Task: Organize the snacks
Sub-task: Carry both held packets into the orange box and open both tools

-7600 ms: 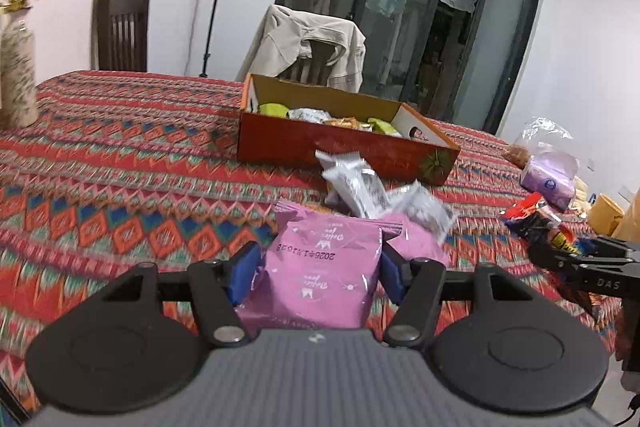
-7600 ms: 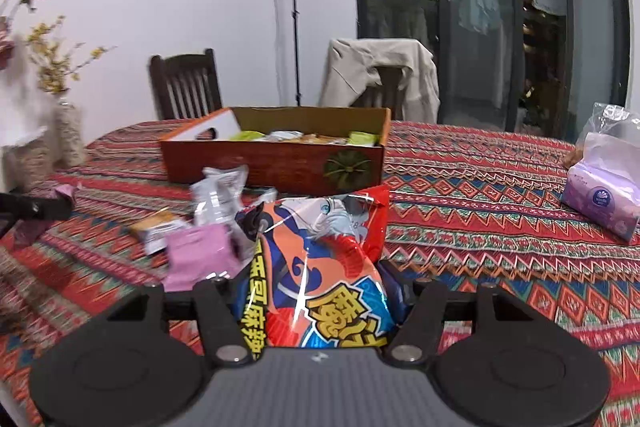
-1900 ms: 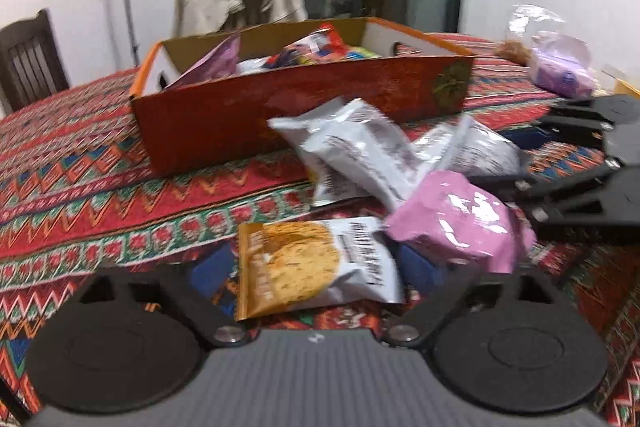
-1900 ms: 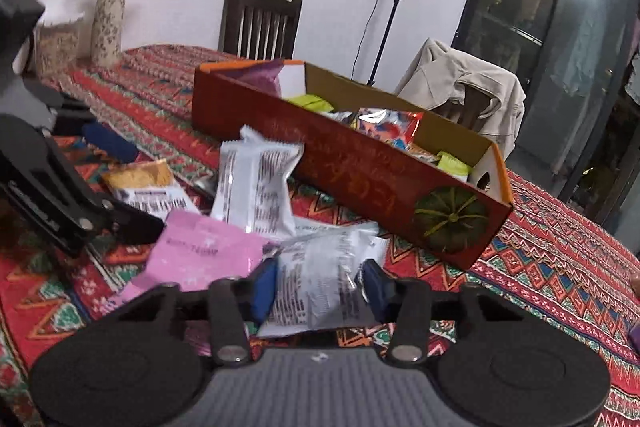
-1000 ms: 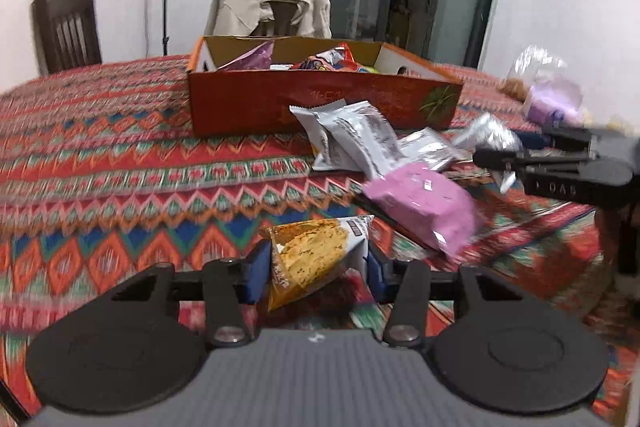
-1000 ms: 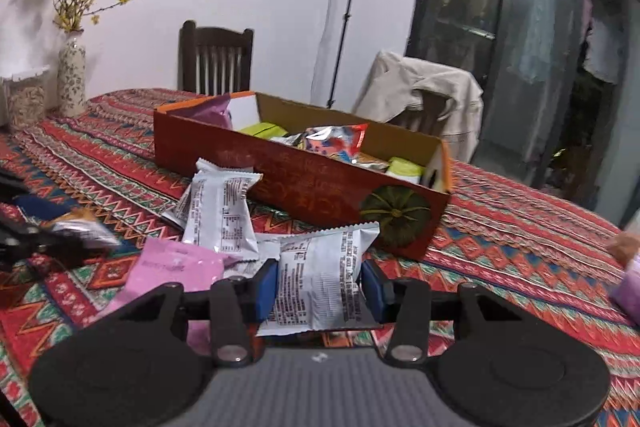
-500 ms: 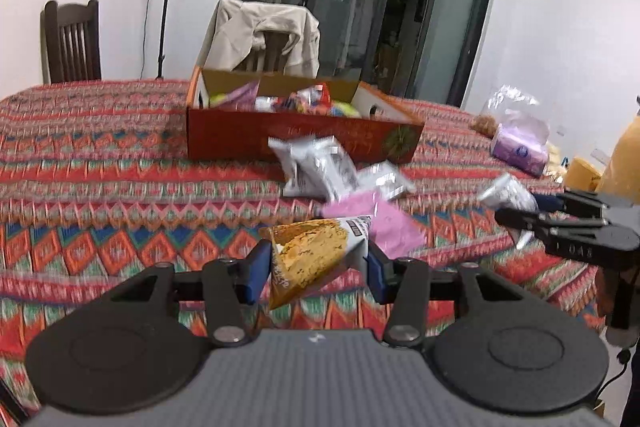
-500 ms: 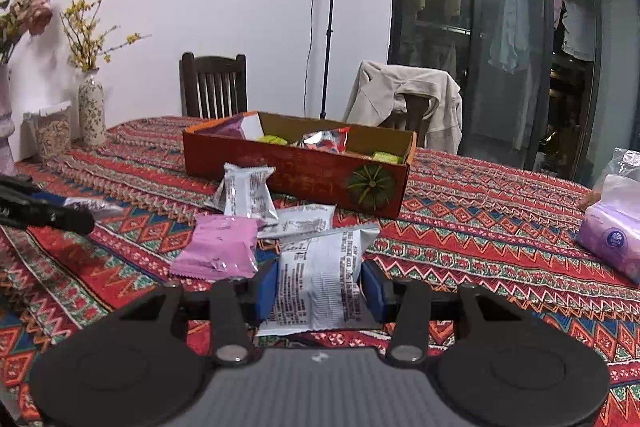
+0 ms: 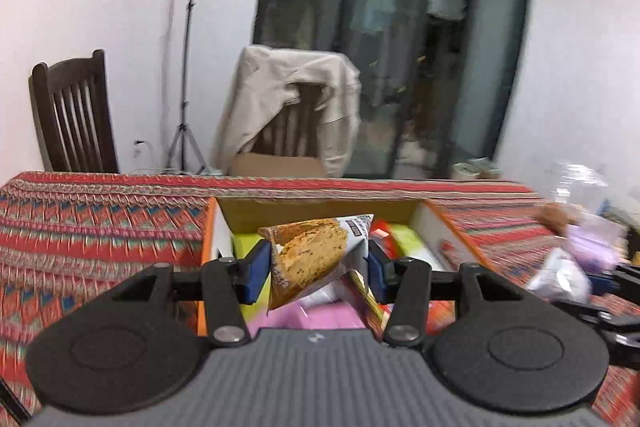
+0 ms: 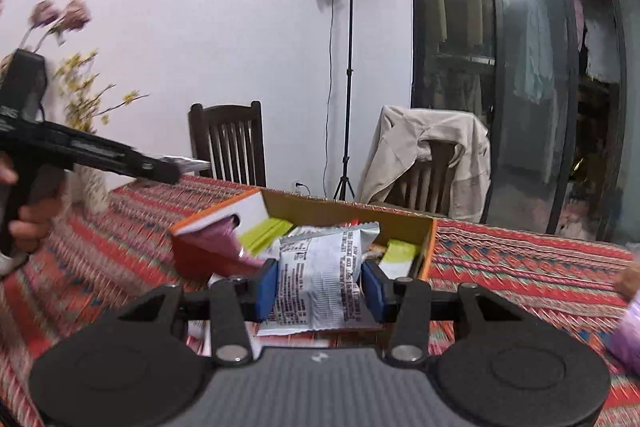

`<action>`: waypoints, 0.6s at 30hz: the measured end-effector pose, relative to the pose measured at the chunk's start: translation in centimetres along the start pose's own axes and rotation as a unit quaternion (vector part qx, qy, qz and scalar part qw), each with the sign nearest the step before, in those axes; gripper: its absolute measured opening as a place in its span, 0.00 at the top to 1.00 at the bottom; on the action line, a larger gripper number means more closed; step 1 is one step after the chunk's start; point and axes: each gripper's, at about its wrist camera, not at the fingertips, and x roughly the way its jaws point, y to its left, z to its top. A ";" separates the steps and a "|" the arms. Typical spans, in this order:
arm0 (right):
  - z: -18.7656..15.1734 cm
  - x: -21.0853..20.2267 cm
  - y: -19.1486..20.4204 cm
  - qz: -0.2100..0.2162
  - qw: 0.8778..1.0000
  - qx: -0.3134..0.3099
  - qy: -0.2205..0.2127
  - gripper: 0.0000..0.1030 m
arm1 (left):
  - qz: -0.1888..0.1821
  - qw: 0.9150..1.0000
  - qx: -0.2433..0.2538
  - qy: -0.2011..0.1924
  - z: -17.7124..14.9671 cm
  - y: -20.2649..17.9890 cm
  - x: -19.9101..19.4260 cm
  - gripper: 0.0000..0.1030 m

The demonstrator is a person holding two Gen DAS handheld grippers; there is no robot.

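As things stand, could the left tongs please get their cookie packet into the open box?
Probably yes. The left tongs grip the cookie packet over the near end of the box, whose top is open. Snacks already lie inside, and nothing blocks the way down.

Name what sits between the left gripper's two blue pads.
In the left wrist view, the left gripper is shut on a cookie-print snack packet, held above the open cardboard box.

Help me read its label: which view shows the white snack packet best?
The right wrist view. The white snack packet fills the centre, clamped in the right gripper, print facing the camera. The left wrist view shows it only as a blurred white shape at the right edge.
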 end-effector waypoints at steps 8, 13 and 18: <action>4.4 12.9 -4.5 0.017 0.995 0.067 0.078 0.57 | 0.039 0.996 0.013 0.084 3.3 0.9 14.1 0.52; 5.2 20.0 -6.6 0.009 0.987 0.099 0.127 0.57 | 0.031 0.990 0.003 0.135 2.5 1.7 18.7 0.47; 5.2 25.5 -6.9 -0.018 0.982 0.094 0.165 0.50 | 0.028 0.980 0.027 0.195 0.6 1.9 21.8 0.17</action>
